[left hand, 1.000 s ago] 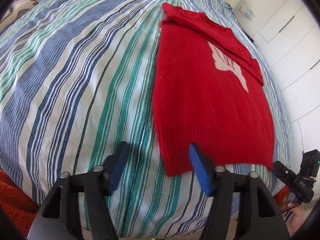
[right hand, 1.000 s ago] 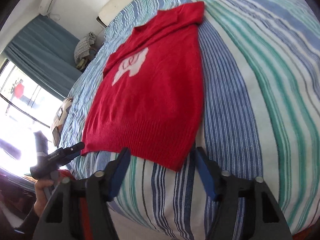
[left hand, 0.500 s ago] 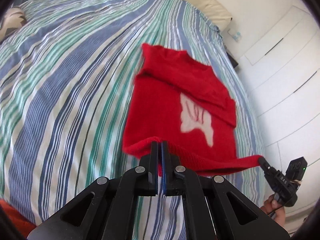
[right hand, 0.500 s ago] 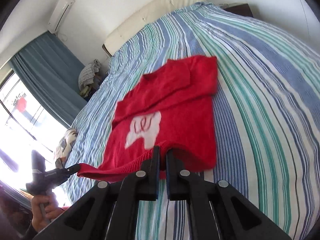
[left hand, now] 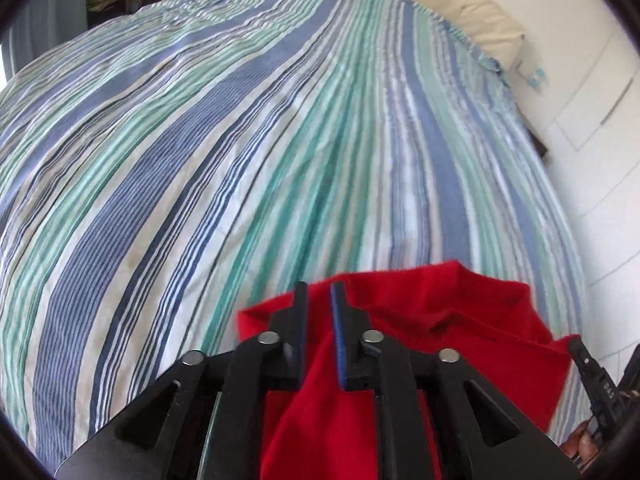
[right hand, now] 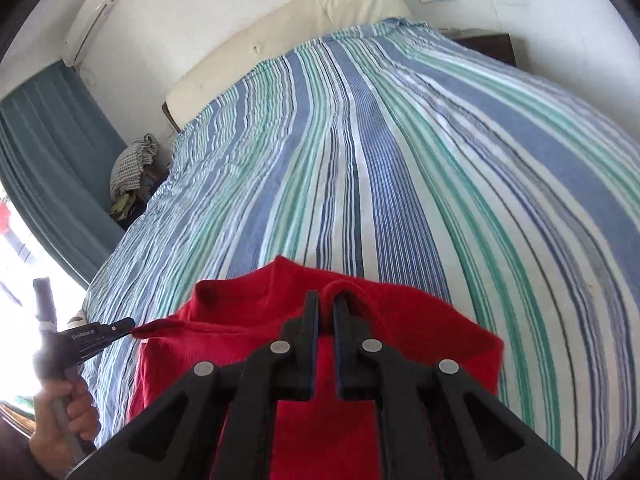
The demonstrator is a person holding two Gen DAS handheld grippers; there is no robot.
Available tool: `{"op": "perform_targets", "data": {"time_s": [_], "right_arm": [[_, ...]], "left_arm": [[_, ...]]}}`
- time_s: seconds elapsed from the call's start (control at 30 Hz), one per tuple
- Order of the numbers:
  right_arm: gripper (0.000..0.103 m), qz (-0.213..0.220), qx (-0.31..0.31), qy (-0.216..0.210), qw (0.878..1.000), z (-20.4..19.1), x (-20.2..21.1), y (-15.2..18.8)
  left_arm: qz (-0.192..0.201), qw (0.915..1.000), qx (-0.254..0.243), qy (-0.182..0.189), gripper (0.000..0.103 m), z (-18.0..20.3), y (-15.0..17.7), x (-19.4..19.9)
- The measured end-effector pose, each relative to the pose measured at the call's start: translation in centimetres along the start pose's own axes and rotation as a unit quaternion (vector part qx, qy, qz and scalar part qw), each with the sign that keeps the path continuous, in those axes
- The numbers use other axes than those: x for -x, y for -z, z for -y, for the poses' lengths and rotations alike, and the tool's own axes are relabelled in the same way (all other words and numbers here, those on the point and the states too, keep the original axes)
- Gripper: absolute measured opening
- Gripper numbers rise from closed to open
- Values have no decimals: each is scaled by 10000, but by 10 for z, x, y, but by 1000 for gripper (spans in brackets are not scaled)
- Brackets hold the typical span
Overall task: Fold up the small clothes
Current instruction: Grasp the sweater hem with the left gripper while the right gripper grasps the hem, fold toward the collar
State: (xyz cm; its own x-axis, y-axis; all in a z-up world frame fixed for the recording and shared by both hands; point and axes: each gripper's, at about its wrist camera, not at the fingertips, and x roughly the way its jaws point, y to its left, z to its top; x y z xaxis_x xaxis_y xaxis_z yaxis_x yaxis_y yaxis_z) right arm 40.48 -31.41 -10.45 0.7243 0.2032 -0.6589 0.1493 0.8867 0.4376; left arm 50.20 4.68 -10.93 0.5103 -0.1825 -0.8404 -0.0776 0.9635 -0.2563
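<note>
Red cloth filled the bottom of both views. It was a small red sweater (left hand: 460, 344), and we held it up over the striped bedspread (left hand: 280, 140). Part of it lay bunched on the bed near our end, and part hung down under our tools.

Our left gripper (left hand: 319, 292) had its two fingers (left hand: 299, 320) very close together, with a fold of the red sweater pinched between them. We could see red cloth running down between the fingers and below them. In the right wrist view, this same tool (right hand: 124, 325) came in from the left side and bit the corner of the sweater there. A hand (right hand: 64, 420) held its handle.

Our right gripper (right hand: 326, 300) also had its fingers (right hand: 311, 320) squeezed nearly together. A rolled edge of the sweater (right hand: 400, 320) poked up between the tips, so it was gripped too. In the left wrist view, this tool (left hand: 576, 346) touched the far right corner of the red cloth.

The sweater was stretched between the two tools, with a dip in the middle.

The bedspread had blue, green and white stripes. A cream headboard (right hand: 288, 36) stood at the far end of the bed. A blue curtain (right hand: 44, 152) hung at the left, and a white air unit (right hand: 92, 12) sat high on the wall.
</note>
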Motion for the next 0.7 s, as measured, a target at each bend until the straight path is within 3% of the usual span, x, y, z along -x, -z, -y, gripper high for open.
{"op": "perform_targets", "data": {"time_s": [0.03, 0.07, 0.17, 0.27, 0.33, 0.37, 0.43, 0.5, 0.53, 0.6, 0.67, 0.7], "right_arm": [[22, -72, -99, 110, 9999, 8, -10, -1], [27, -58, -165, 224, 9996, 14, -13, -2], [31, 237, -66, 118, 9996, 17, 11, 4], [31, 261, 732, -160, 9968, -5, 42, 27], [44, -7, 1166, -425, 9923, -18, 51, 52], [49, -244, 1308, -498, 9899, -21, 49, 65], [54, -666, 1570, -355, 9847, -16, 40, 91], [51, -966, 1617, 105, 9820, 5, 33, 113], [45, -948, 1498, 131, 9841, 13, 40, 117], [48, -747, 1418, 328, 9865, 14, 69, 119], [54, -451, 1690, 231, 9843, -1, 102, 125], [63, -328, 1831, 191, 9824, -8, 117, 131]], "left_arm": [[-61, 9998, 112, -126, 40, -7, -5, -7], [17, 9995, 233, -205, 41, -15, -8, -6], [442, 9987, 211, -147, 44, -26, 6, 27], [926, 9933, -620, 302, 60, -2, 48, 70], [860, 9852, -1197, 870, 76, 19, 78, 75], [697, 9823, -1438, 979, 78, 29, 93, 68], [444, 9821, -1719, 623, 79, 38, 106, 41], [158, 9894, -1440, 52, 79, 23, 101, 6], [1, 9936, -1127, -50, 72, 10, 97, -1], [-17, 9985, -496, 213, 66, -14, 93, 13], [311, 9973, -530, 396, 75, -16, 102, 47], [482, 9957, -703, 364, 84, -13, 113, 65]]}}
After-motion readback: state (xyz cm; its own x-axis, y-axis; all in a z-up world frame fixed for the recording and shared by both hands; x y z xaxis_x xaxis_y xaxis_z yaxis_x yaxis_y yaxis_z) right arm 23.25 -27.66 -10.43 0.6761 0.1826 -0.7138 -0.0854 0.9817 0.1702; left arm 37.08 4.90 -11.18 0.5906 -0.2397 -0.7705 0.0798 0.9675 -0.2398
